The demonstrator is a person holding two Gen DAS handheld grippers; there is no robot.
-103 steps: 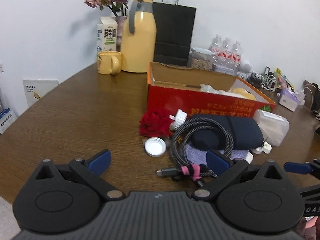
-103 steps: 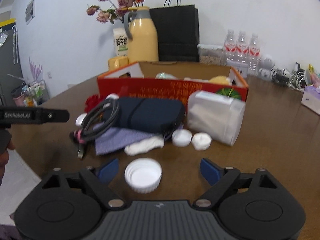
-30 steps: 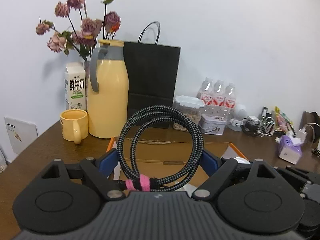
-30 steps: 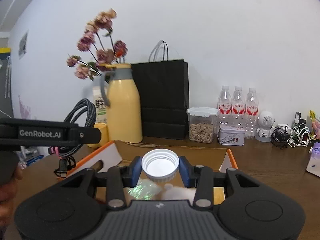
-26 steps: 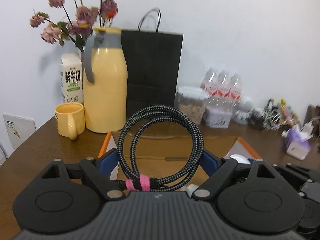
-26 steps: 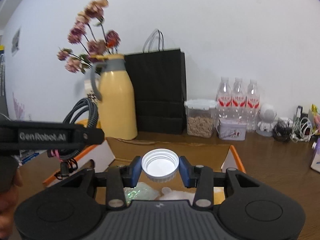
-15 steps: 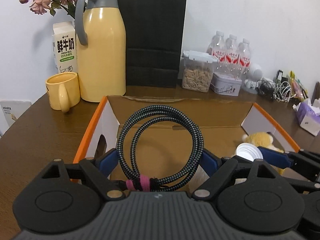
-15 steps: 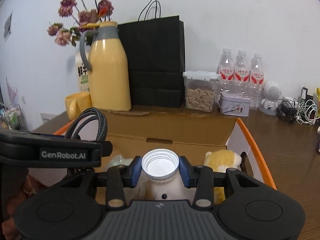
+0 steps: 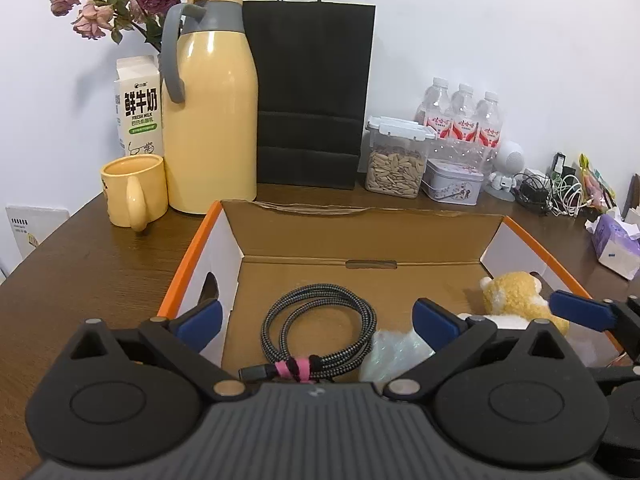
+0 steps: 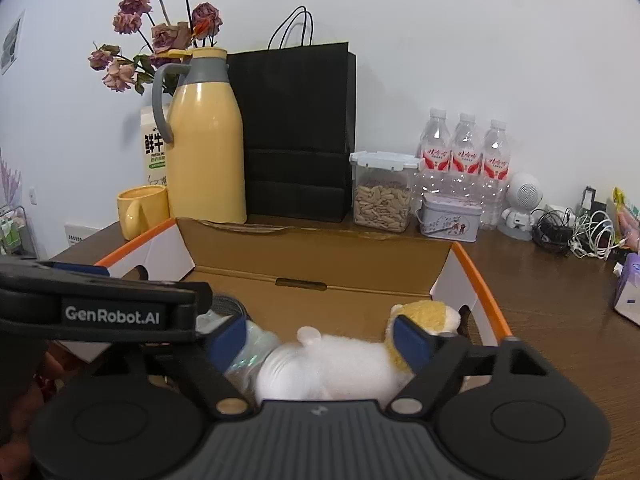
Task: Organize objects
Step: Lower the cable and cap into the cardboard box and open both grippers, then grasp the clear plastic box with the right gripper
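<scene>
We have the coiled cable [image 9: 318, 332] lying on the floor of the cardboard box [image 9: 362, 236], beside the plush toy [image 9: 516, 300]. Our left tongs [image 9: 316, 316] and right tongs [image 10: 320, 338] have just been opening and stand wide, empty, above the box. We cannot see the worktop outside the box, so what remains is unclear.

Open right gripper [image 10: 320, 334] over plush toy [image 10: 340, 364] in box [image 10: 480, 276]

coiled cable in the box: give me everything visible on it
The coiled cable is black-and-white braided, wound in a few loops and bound near its plug end by a pink and black strap. It lies flat on the cardboard box floor, left of a clear plastic bag, below the left gripper, whose jaws have just opened, clear of it.
</scene>
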